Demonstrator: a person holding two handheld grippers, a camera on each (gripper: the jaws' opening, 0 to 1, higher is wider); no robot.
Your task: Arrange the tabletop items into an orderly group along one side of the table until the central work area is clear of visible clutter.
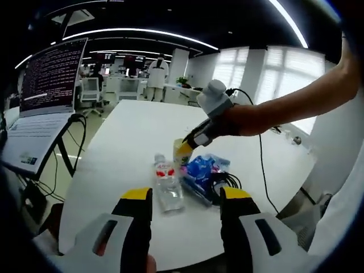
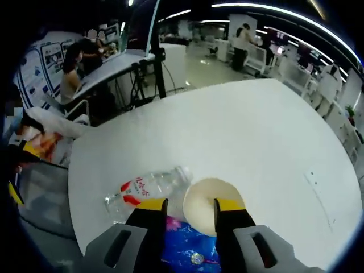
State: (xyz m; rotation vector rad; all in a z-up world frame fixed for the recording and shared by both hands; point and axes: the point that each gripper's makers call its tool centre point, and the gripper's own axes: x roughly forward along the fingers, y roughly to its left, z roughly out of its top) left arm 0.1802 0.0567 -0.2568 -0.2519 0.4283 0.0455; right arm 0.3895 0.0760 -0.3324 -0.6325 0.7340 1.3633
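A: Left gripper view. What do I have ahead of my left gripper (image 1: 186, 199)?

B: Its yellow-tipped jaws stand spread, holding nothing. Just beyond them, on the round white table (image 1: 125, 148), lies a clear plastic water bottle with a red-and-white label (image 1: 166, 181), on its side. Beside it sit a crinkled blue plastic packet (image 1: 202, 169) and a bundle of black cable (image 1: 223, 183), touching or nearly so. All three lie near the table edge closest to me.

A: And the other tool?

B: My right gripper (image 1: 185, 149) enters from the right, held by a bare forearm (image 1: 296, 102), its yellow tip down at a small pale cup (image 1: 178, 147) behind the bottle. From here I cannot tell whether it touches.

A: Right gripper view?

B: The right gripper (image 2: 189, 206) looks down on the round cream-coloured cup (image 2: 209, 211). One jaw sits inside the rim, the other outside it to the left, the jaws apart; whether they pinch the cup wall I cannot tell. The bottle (image 2: 147, 190) lies just left of the cup, and the blue packet (image 2: 190, 247) lies beneath the jaws. The table centre (image 2: 250, 136) is bare white surface.
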